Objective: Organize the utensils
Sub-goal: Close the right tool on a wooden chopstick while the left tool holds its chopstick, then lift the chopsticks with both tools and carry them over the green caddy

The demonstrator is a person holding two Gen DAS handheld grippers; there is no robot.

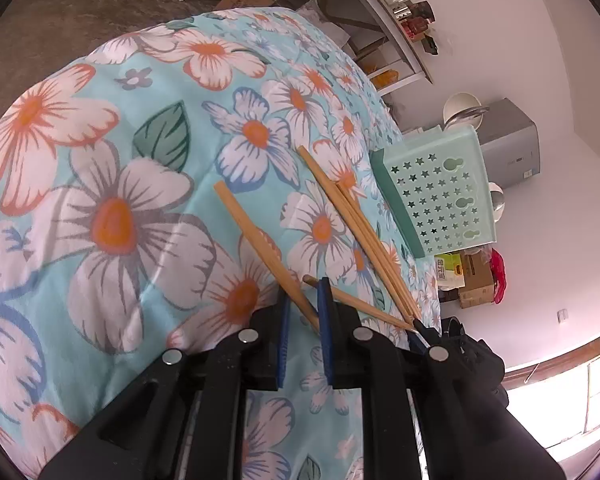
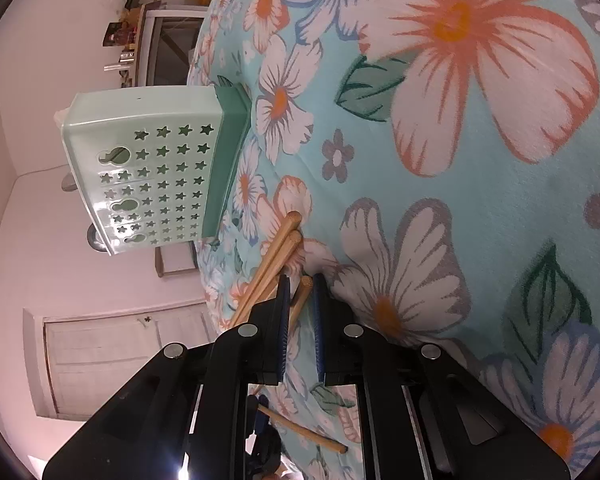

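Surface: floral cloth, teal with white and orange flowers, covers the surface under all the utensils; what lies beneath it does not show.

Landmark: green holder, a plastic box pierced with star holes, stands at the cloth's edge, on a darker green base.

Chopstick pile: a bundle of chopsticks lies flat on the cloth just beside the holder's base, ends fanned out, none inside the holder.

Left tool: left tool, blue pads nearly together, clamped on a single chopstick. That stick slants up from the pads across the cloth, farther from the holder than the bundle.

Right tool: right tool, pads close together with a chopstick end between them; clamped on that stick. It sits near the bundle's round ends, a little out from the holder's base. In the left wrist view a thin stick runs behind the left tool's pad toward the right tool's tip.

Loose stick: one more chopstick lies on the cloth under the right tool's body, well apart from the holder.

Room: white walls, a shelf and cardboard boxes lie beyond the holder.
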